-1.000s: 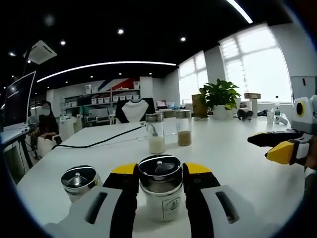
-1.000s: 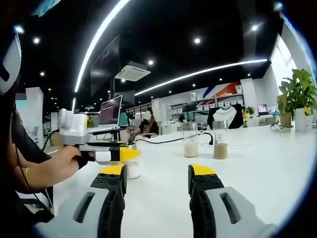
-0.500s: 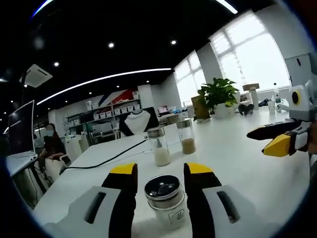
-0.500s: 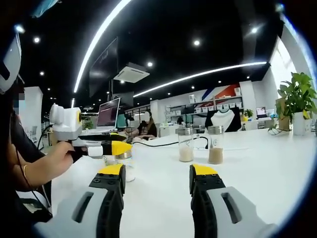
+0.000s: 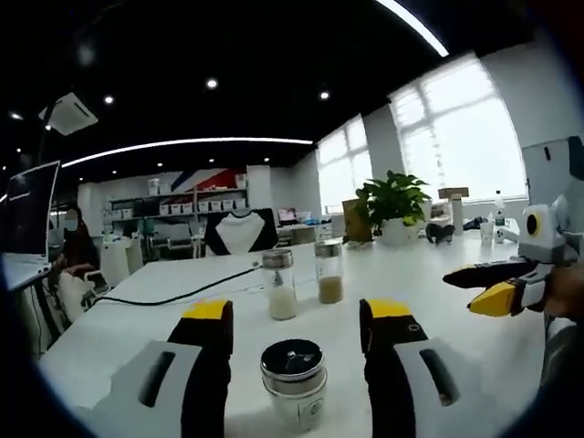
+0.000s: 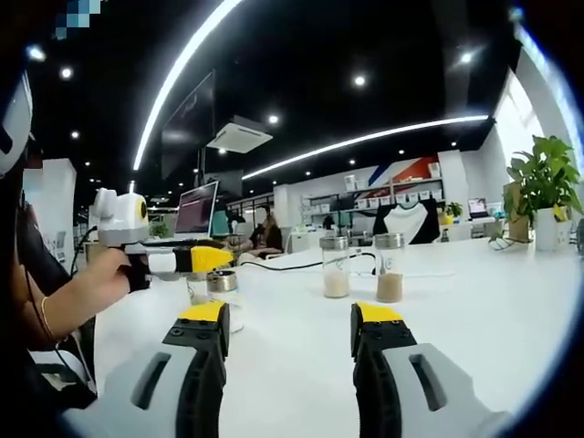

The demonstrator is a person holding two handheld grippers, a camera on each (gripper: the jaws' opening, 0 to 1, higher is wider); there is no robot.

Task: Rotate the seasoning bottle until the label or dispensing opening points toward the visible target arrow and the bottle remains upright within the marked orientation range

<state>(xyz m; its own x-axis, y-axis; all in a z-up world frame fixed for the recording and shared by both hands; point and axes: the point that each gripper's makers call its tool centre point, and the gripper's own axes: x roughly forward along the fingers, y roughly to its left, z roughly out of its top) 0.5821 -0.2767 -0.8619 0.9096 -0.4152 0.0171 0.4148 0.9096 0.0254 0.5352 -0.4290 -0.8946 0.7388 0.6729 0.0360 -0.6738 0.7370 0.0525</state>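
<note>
The seasoning bottle (image 5: 294,381), a small white jar with a shiny steel lid and a label facing me, stands upright on the white table (image 5: 438,319). In the left gripper view it sits between and just below the tips of my left gripper (image 5: 297,318), which is open and not touching it. In the right gripper view the same bottle (image 6: 223,297) stands under the left gripper (image 6: 182,259), which a hand holds above it. My right gripper (image 6: 290,318) is open with nothing between its jaws; it also reaches in from the right of the left gripper view (image 5: 497,285).
Two tall glass shakers (image 5: 279,285) (image 5: 329,272), one with pale and one with brown powder, stand further back on the table. A black cable (image 5: 182,292) runs across the left. A potted plant (image 5: 394,196) sits far right. A person sits at a desk behind.
The left gripper's jaws, tight around the bottle a second ago, have spread and drawn back and upward, leaving the bottle standing free. The right gripper has barely moved.
</note>
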